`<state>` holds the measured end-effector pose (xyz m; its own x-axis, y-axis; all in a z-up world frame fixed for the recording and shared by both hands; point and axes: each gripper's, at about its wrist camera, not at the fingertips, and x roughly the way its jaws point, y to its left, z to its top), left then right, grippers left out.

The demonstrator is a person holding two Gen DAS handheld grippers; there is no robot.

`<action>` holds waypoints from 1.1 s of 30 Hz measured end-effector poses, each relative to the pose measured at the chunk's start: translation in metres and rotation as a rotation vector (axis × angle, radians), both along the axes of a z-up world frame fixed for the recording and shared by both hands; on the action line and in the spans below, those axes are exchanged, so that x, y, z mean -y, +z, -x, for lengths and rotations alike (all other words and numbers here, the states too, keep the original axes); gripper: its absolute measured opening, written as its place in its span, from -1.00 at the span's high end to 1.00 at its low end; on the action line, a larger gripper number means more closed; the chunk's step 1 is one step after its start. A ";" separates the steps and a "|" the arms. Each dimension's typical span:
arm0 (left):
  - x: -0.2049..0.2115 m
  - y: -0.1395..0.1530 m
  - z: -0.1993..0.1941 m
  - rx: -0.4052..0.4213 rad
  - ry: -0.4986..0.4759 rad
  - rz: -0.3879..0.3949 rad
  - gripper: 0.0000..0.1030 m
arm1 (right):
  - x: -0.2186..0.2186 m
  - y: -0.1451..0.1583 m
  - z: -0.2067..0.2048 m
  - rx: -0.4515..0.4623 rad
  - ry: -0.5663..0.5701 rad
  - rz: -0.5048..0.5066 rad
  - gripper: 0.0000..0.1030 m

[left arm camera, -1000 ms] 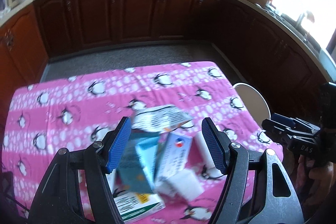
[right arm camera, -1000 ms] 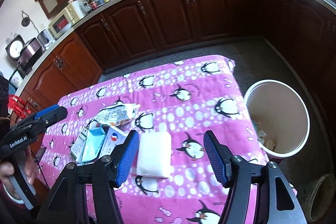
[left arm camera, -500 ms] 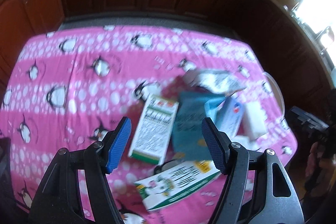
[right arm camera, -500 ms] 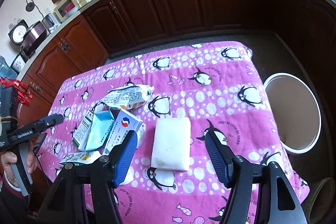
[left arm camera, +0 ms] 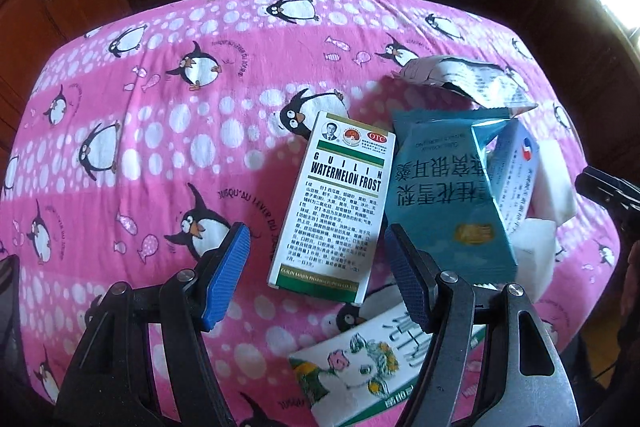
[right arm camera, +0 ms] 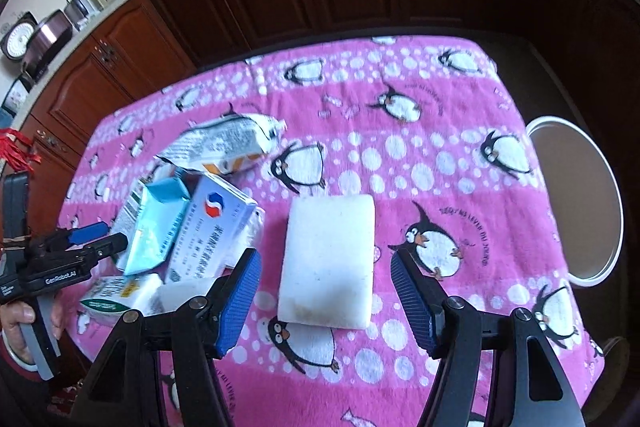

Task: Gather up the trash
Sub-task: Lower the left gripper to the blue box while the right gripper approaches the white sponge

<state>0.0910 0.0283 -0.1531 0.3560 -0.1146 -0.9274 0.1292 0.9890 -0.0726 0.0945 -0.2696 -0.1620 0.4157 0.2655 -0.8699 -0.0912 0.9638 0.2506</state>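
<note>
The left gripper (left arm camera: 316,269) was spread wide around the Watermelon Frost box (left arm camera: 334,205); closing might also catch the teal packet (left arm camera: 444,195) at 3 o'clock. The right gripper (right arm camera: 326,301) stood apart around the white sponge (right arm camera: 328,259), with the bin (right arm camera: 576,199) at 2 o'clock.

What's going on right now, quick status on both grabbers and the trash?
Left gripper open, over white Watermelon Frost box. Right gripper open, straddling white rectangular foam pad. Nothing held yet. Round white bin off the table's edge.
</note>
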 end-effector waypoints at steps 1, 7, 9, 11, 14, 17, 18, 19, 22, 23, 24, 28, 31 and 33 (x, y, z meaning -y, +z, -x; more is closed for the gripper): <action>0.000 -0.002 -0.002 -0.001 0.002 -0.004 -0.34 | -0.002 -0.004 -0.001 -0.006 0.001 0.005 -0.27; 0.003 -0.014 -0.015 -0.019 0.002 0.000 -0.34 | -0.012 -0.021 -0.011 -0.038 0.013 0.048 -0.33; 0.004 -0.018 -0.019 -0.032 0.002 -0.004 -0.34 | -0.015 -0.026 -0.014 -0.051 0.018 0.052 -0.33; 0.005 -0.021 -0.021 -0.033 0.000 -0.005 -0.34 | -0.018 -0.030 -0.017 -0.059 0.022 0.059 -0.33; -0.001 -0.023 -0.026 -0.046 0.019 0.030 -0.30 | -0.021 -0.037 -0.020 -0.067 0.028 0.070 -0.32; 0.000 -0.020 -0.026 -0.041 0.012 0.036 -0.04 | -0.021 -0.039 -0.020 -0.058 0.027 0.085 -0.10; -0.003 -0.018 -0.023 -0.033 0.014 0.031 -0.04 | -0.019 -0.039 -0.019 -0.051 0.030 0.083 -0.09; -0.004 -0.016 -0.021 -0.027 0.014 0.029 -0.03 | -0.017 -0.039 -0.018 -0.049 0.030 0.068 -0.08; -0.009 -0.006 -0.016 0.002 0.031 0.038 -0.02 | -0.009 -0.030 -0.013 -0.030 0.036 0.028 -0.06; -0.010 -0.002 -0.015 0.012 0.037 0.044 -0.02 | -0.008 -0.026 -0.011 -0.020 0.040 0.020 -0.06; -0.011 0.003 -0.014 0.022 0.041 0.051 -0.02 | -0.007 -0.019 -0.009 -0.006 0.044 0.015 -0.06; -0.009 0.029 -0.006 0.075 0.034 0.049 -0.01 | -0.006 0.006 0.000 0.053 0.056 -0.004 -0.06; -0.001 0.049 -0.002 0.115 0.016 0.051 -0.01 | -0.005 0.024 0.007 0.093 0.061 -0.018 -0.06; 0.008 0.061 0.001 0.141 0.002 0.054 -0.01 | -0.003 0.034 0.010 0.117 0.061 -0.026 -0.06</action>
<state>0.0904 0.0203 -0.0919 0.4826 -0.1624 -0.8607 0.1397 0.9844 -0.1074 0.0844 -0.2668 -0.1276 0.4965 0.3151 -0.8088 -0.1796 0.9489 0.2595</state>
